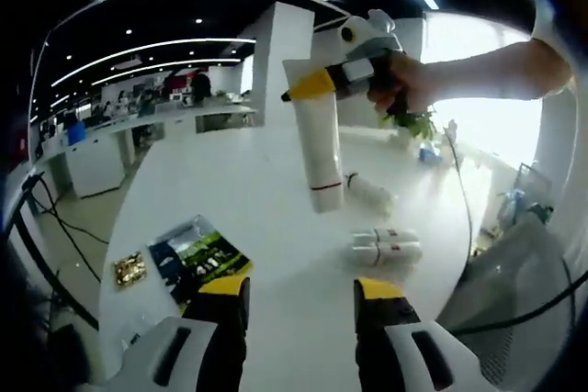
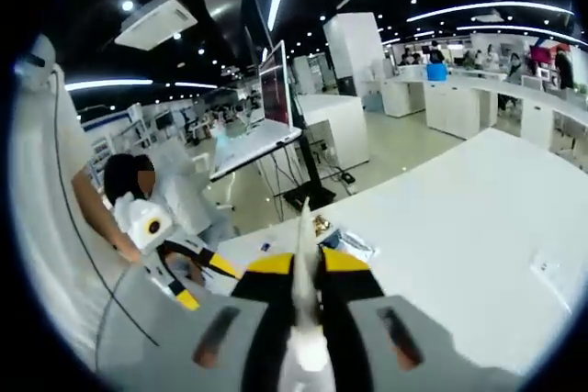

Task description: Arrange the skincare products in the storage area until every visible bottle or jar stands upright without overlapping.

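While clamped, smooth white tube (image 1: 317, 140) hangs.

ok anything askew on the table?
Yes: three white bottles lie on their sides on the white table, not upright. The right gripper holds a white tube in the air above them.

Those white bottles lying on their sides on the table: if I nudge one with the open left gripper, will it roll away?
Probably. The white bottles look round-bodied and lie flat on the smooth white table, so a sideways push likely rolls them. They look small and light; the left gripper should close gently.
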`<action>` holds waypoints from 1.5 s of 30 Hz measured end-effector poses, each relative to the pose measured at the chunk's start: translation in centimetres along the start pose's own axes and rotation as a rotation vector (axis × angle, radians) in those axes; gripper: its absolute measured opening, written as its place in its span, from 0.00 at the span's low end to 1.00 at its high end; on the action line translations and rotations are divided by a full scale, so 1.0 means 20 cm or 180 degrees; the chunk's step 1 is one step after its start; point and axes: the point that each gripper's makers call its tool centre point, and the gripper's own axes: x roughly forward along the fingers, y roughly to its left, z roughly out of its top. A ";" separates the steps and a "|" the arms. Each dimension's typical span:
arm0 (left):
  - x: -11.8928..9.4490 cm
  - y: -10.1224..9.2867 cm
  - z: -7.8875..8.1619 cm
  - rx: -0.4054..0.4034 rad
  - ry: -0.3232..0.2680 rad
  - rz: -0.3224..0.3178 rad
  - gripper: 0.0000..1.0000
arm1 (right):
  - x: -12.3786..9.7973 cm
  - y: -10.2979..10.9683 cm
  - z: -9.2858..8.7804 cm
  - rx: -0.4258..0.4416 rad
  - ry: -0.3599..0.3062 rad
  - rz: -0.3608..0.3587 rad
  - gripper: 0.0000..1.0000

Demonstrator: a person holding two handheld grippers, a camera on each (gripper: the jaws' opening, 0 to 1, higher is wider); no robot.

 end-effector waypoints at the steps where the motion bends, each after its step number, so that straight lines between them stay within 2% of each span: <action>1: 0.00 0.01 0.00 -0.0036 -0.0003 0.0016 0.47 | 0.01 -0.01 0.00 -0.0018 0.0010 -0.0008 0.10; 6: -0.01 0.04 -0.02 -0.0144 0.0023 0.0096 0.46 | 0.03 -0.11 -0.03 -0.0125 0.0083 -0.0089 0.10; 14: 0.00 0.05 -0.05 -0.0048 0.0103 0.0132 0.44 | 0.07 -0.25 -0.05 -0.0241 0.0169 -0.0174 0.10; 21: 0.00 0.06 -0.06 -0.0125 0.0120 0.0145 0.44 | 0.12 -0.35 -0.05 -0.0317 0.0210 -0.0171 0.10; 33: 0.00 0.10 -0.11 -0.0086 0.0255 0.0279 0.43 | 0.19 -0.40 -0.06 -0.0401 0.0204 -0.0111 0.10; 45: 0.00 0.10 -0.13 -0.0014 0.0307 0.0313 0.41 | 0.25 -0.46 -0.07 -0.0443 0.0240 -0.0100 0.10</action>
